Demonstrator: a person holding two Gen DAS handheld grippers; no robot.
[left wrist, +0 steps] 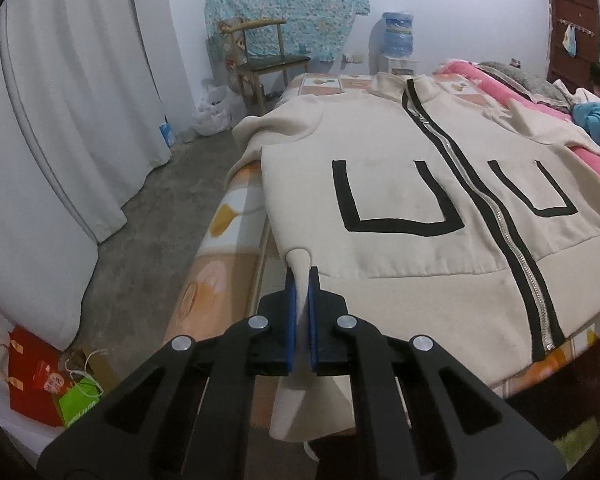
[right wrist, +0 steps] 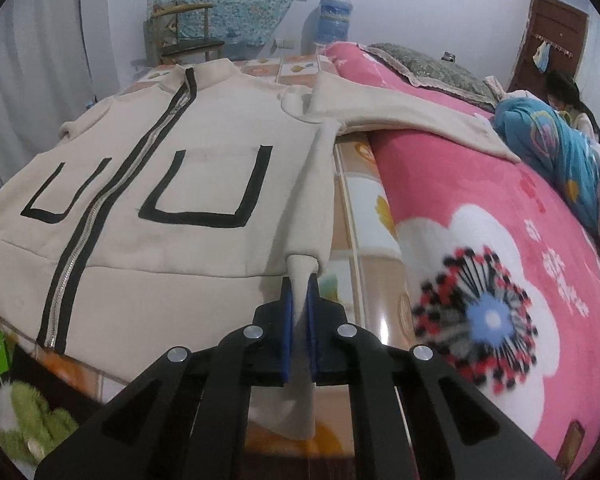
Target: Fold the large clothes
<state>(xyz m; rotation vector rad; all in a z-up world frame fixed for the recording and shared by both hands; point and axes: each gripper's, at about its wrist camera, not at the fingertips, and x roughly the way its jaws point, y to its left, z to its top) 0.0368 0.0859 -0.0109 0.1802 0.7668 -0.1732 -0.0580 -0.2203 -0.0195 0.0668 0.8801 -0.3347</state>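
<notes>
Cream fleece jacket (left wrist: 400, 200), soft and floppy with no legible writing, lies zipped face-up on the bed (left wrist: 216, 240) at twelve o'clock, while your left tool (left wrist: 302, 280) and right tool (right wrist: 300, 284) each clamp a hem corner, sensible holds for folding it.

Dim, cool, even indoor light; soft shadows. Strong fisheye bending with black vignette at 12 o'clock corners. Pink blanket (right wrist: 500, 280) motion-blurred at 4 o'clock.

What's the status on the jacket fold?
Left hand-held gripper and right hand-held gripper shut on jacket hem corners. Jacket flat, zipped, on bed. Nothing blocking.
</notes>
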